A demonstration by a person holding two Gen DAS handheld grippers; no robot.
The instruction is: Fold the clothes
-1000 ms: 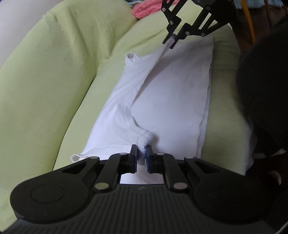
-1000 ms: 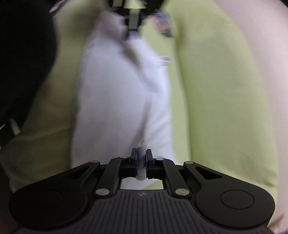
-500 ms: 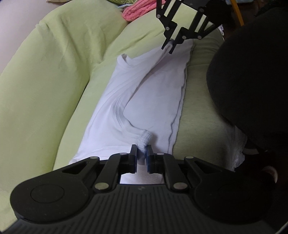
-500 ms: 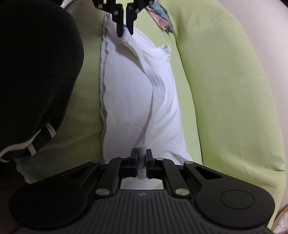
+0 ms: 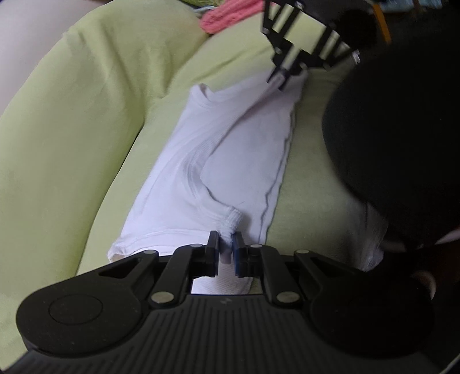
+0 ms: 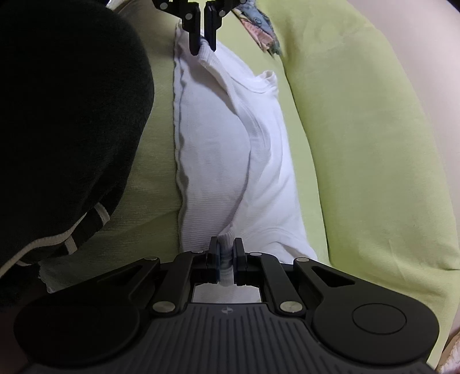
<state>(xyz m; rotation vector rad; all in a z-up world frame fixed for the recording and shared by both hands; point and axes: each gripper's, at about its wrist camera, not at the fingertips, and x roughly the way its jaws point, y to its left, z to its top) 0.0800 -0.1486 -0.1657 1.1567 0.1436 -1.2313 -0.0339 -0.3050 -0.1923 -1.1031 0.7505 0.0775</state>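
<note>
On green cushions, left gripper and right gripper each pinch the white shirt; no writing seems legible.

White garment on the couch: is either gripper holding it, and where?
Both grippers pinch the white garment: left gripper and right gripper each clamp a ribbed edge at opposite ends.

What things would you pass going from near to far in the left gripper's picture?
Left gripper, pinching a bunched bit of cloth → white shirt stretched out on the green sofa → right gripper, pinching the shirt's far end → pink cloth at the very back.
</note>
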